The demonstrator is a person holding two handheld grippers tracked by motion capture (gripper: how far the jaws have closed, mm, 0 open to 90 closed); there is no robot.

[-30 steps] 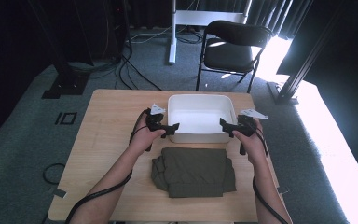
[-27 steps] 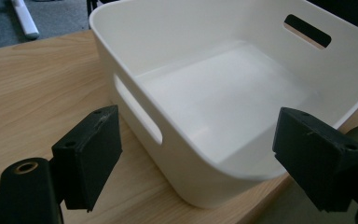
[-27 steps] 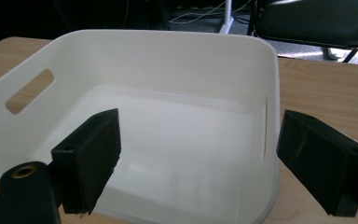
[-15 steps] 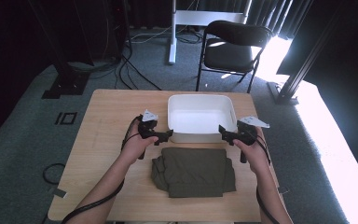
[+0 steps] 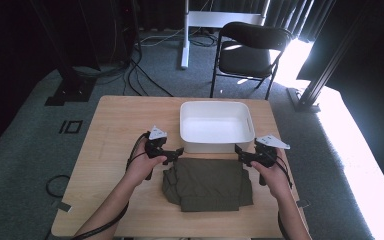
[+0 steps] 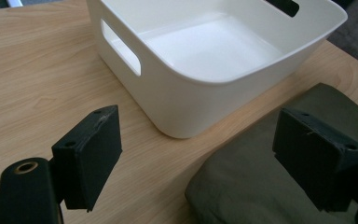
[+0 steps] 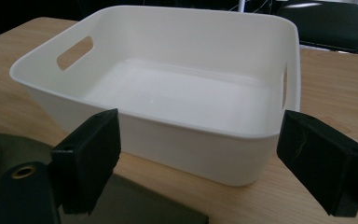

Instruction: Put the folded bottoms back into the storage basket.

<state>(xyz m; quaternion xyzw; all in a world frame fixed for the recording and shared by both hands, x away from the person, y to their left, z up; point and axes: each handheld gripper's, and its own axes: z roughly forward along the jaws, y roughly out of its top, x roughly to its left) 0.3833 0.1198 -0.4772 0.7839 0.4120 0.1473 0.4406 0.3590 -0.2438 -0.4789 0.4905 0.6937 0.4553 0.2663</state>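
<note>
Both tools have drawn back from the white bin to the folded olive garment lying between them on the tabletop, left tool and right tool gaping empty; soft, limp cloth, best pinched at its near corners.

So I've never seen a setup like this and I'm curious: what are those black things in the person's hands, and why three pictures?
A person sits at a light wooden table holding hand-held tongs, one per hand: the left tongs and the right tongs. One picture comes from a camera overhead. The other two come from cameras riding on each pair of tongs, looking along its black jaws. On the table lie a white rectangular plastic bin with handle slots, nothing inside it, and a folded olive-green cloth in front of it. Both tongs stand open above the cloth's far corners, holding nothing.
</note>
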